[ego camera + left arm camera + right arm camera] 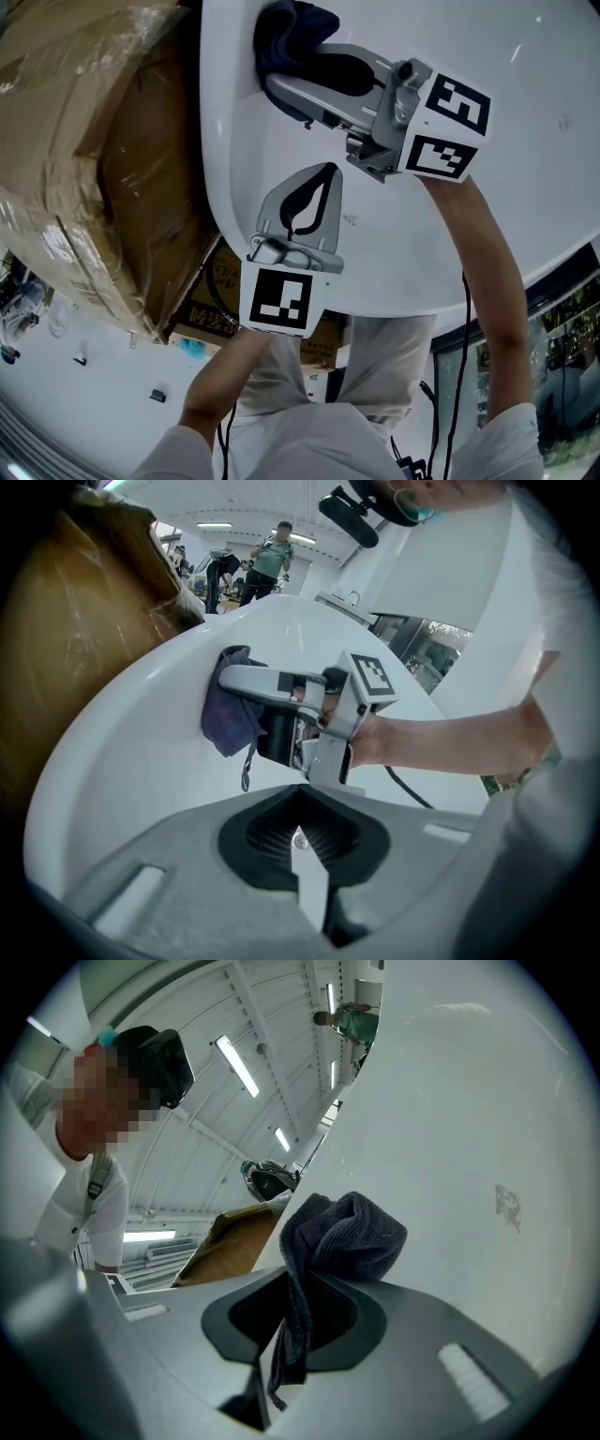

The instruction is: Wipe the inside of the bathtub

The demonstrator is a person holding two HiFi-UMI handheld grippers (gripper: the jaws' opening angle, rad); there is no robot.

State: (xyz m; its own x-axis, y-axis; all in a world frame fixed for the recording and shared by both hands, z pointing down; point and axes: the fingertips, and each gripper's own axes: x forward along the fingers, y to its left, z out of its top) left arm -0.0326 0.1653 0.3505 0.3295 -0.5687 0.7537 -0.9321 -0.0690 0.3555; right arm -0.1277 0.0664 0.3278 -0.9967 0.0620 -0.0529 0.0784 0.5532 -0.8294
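A dark blue cloth (286,33) is pressed against the white inner wall of the bathtub (525,141), bunched at the tips of my right gripper (281,75), which is shut on it. In the right gripper view the cloth (342,1237) bulges from between the jaws, with a strip hanging down. The left gripper view shows the cloth (230,714) flat on the tub wall under the right gripper (234,677). My left gripper (323,173) hovers just below it, near the tub rim, shut with nothing between its jaws (298,794).
A large cardboard box wrapped in plastic film (84,159) stands close against the tub's left side. Smaller printed cartons (211,309) lie on the floor below the rim. A cable (461,375) hangs from the right arm. People (267,560) stand far behind.
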